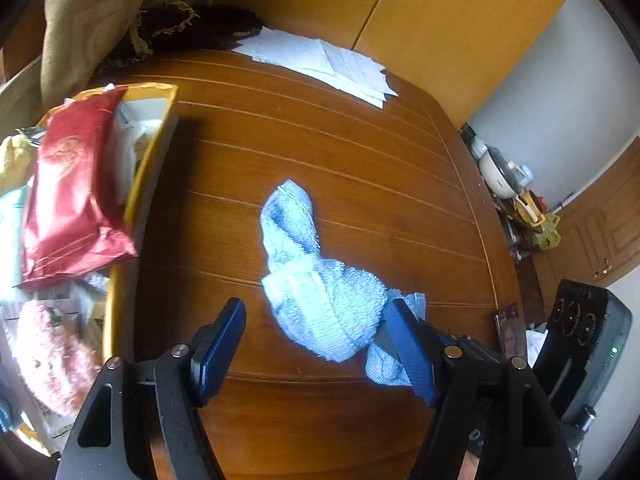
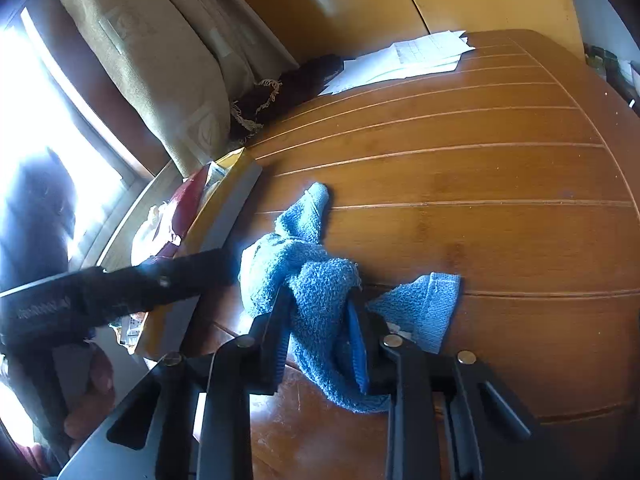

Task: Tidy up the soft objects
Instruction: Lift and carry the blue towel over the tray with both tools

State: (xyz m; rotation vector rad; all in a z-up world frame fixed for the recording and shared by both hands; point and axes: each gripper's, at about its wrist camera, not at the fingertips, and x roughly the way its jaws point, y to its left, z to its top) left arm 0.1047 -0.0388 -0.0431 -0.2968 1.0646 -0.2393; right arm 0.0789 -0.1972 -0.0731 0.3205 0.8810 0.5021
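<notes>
A crumpled light-blue towel (image 1: pixel 292 224) lies on the brown wooden table (image 1: pixel 360 140). My left gripper (image 1: pixel 316 306) is open, its blue-padded fingers wide on either side of the towel's near bulge; the right finger (image 1: pixel 408 344) covers part of the cloth. In the right wrist view the same towel (image 2: pixel 280 256) is bunched between the narrow jaws of my right gripper (image 2: pixel 319 298), which is shut on it, with one corner (image 2: pixel 424 304) spilling out to the right. The left gripper's black body (image 2: pixel 120 292) reaches in from the left.
A yellow-rimmed box (image 1: pixel 148 160) on the left holds a red packet (image 1: pixel 68 184), a pink fluffy item (image 1: pixel 52 360) and other clutter. White papers (image 1: pixel 328 64) lie at the far edge by a dark fringed cloth (image 1: pixel 192 28) and a tan cushion (image 2: pixel 160 60). Appliances (image 1: pixel 504 176) stand beyond the table's right edge.
</notes>
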